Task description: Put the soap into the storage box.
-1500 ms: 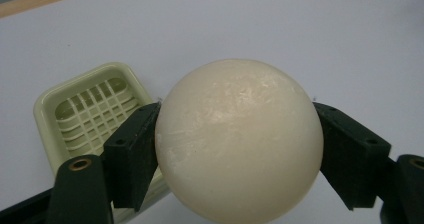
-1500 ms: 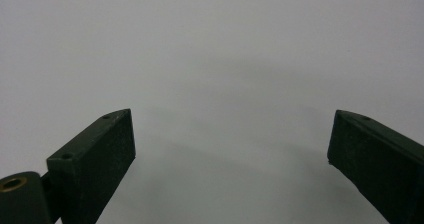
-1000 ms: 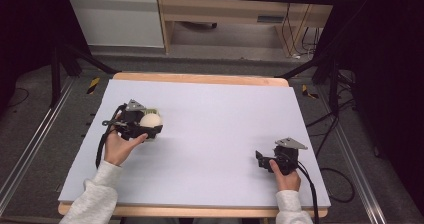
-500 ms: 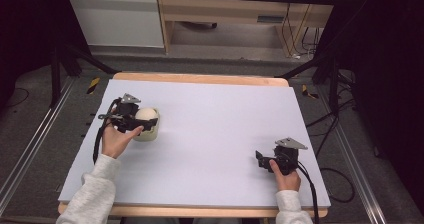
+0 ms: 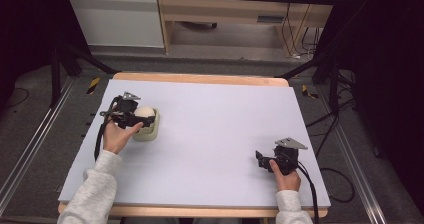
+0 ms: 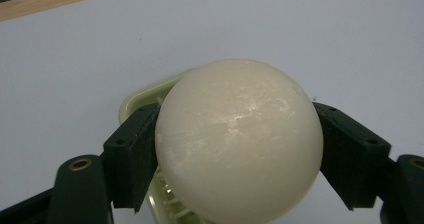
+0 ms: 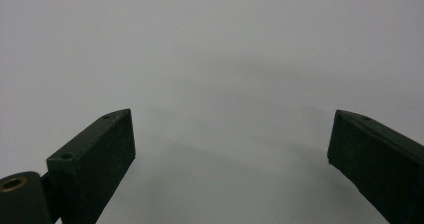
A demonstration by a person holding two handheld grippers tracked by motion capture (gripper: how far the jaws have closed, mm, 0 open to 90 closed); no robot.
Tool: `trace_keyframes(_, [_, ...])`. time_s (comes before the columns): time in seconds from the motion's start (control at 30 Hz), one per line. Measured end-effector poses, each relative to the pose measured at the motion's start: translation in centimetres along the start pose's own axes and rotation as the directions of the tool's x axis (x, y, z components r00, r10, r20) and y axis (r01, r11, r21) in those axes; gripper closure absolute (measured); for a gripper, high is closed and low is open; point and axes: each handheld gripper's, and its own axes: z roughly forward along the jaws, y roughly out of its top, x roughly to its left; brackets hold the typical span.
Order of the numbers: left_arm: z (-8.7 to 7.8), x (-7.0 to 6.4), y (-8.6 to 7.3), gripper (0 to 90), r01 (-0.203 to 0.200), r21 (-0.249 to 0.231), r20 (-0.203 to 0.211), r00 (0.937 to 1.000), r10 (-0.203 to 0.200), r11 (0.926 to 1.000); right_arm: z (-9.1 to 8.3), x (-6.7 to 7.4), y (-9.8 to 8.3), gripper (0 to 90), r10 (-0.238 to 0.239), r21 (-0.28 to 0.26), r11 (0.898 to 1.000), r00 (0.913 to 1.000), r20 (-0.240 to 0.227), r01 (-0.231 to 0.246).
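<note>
So, from my remote seat: L gripper point(image 5: 142, 118) had its jaws clamped on a cream-white ball point(image 5: 144, 113), one pad on each side at about the ball's widest part. In the left gripper view the ball point(image 6: 239, 140) sat squarely betw. the two black jaws, surface smooth w/ a few chalky scuffs. Right under and just behind it was a pale green dish point(image 6: 145, 100) w/ rounded corners and ribs inside, prob. a soap tray; the ball overlapped it, but I couldn't tell if it rested in the dish or was held just above. In the high view the dish point(image 5: 152, 132) lay directly below the gripper's tips, on the white table point(image 5: 215, 129), w/ the left hand point(image 5: 118, 136) wrapped round the gripper body from the near side.

R gripper point(image 5: 261, 160) was well apart from all that, at the opposite near corner area of the table, held low by the right hand point(image 5: 286, 176). Its jaws stood spread wide w/ nothing betw. them; in the right gripper view I saw bare white tabletop point(image 7: 215, 59) ahead of the jaws. Cable trailed back from it past the wrist.
</note>
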Motion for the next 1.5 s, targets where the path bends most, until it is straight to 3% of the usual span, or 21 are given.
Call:
trace_keyframes(0.2, [0.5, 0.1, 0.0, 24.2, -0.009, 0.012, -0.003, 1.0000, 0.009, 0.9999, 0.0, 0.0, 0.0, 5.4, -0.001, 0.000, 1.000, 1.0000, 0.000, 0.001])
trace_keyframes(0.87, [2.2, 1.2, -0.8, 24.2, 0.015, 0.055, -0.020, 0.9997, -0.014, 0.9984, 0.0, 0.0, 0.0, 5.4, 0.002, 0.002, 1.000, 1.0000, 0.000, -0.002])
trace_keyframes(1.5, [3.1, 1.4, -1.5, 24.2, 0.025, 0.073, -0.022, 0.9995, -0.024, 0.9970, 0.0, 0.0, 0.0, 5.4, 0.003, 0.003, 1.000, 1.0000, -0.002, -0.003])
